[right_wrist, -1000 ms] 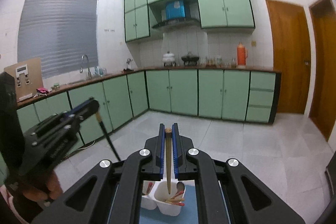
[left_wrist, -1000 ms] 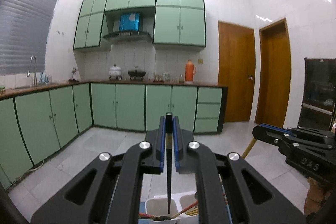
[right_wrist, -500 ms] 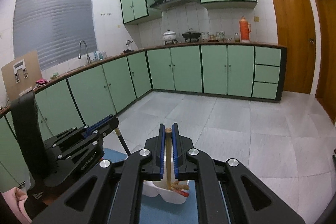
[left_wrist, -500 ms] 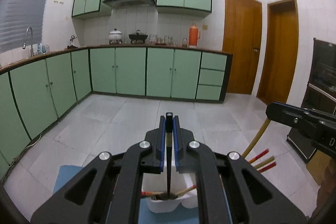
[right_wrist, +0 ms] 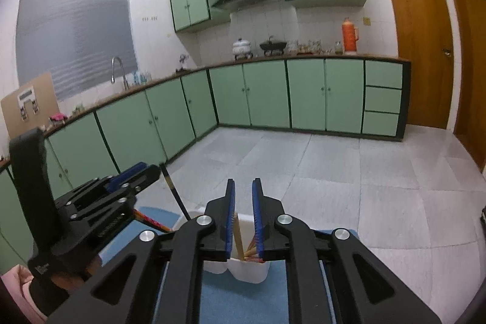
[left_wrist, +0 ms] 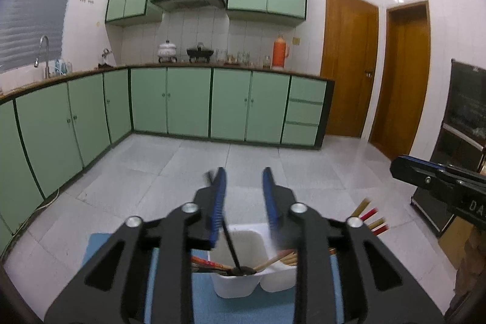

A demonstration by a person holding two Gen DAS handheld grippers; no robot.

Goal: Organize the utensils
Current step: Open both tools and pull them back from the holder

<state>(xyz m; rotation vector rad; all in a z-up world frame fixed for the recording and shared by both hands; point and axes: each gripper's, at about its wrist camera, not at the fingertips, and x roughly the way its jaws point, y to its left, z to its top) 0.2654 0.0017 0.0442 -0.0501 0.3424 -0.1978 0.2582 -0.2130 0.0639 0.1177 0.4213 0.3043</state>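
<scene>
Chopsticks and other sticks stand in a white holder [left_wrist: 240, 283] with two cups side by side. The holder sits on a blue mat [left_wrist: 209, 302], and past the mat there is only grey tiled floor [left_wrist: 188, 166].

The left tool [left_wrist: 243, 190] is above the left cup. Its blue pads are apart and its jaws are opening. A black chopstick [left_wrist: 232, 248] leans just beside the left pad, with its low end down in the left cup, and the pads do not squeeze it. Red and tan sticks lie in that cup too, poking out over the edge.

The right tool [right_wrist: 243, 202] is above the right cup [right_wrist: 249, 271]. Its jaws are opening as well, but only a little, so the gap is small. A tan chopstick [right_wrist: 237, 236] stands between the pads with its low end in the cup. It is close to the left pad, and I cannot tell if it touches. More tan and red sticks [right_wrist: 252, 251] stand in that cup.

In the right view, the left tool [right_wrist: 152, 172] shows at the left, with the black chopstick slanting down from its tip to the holder. A hand in a pink sleeve [right_wrist: 18, 293] holds it.

Far behind are green cupboards [left_wrist: 188, 102], an orange flask [left_wrist: 279, 53] and brown doors [left_wrist: 349, 63].
</scene>
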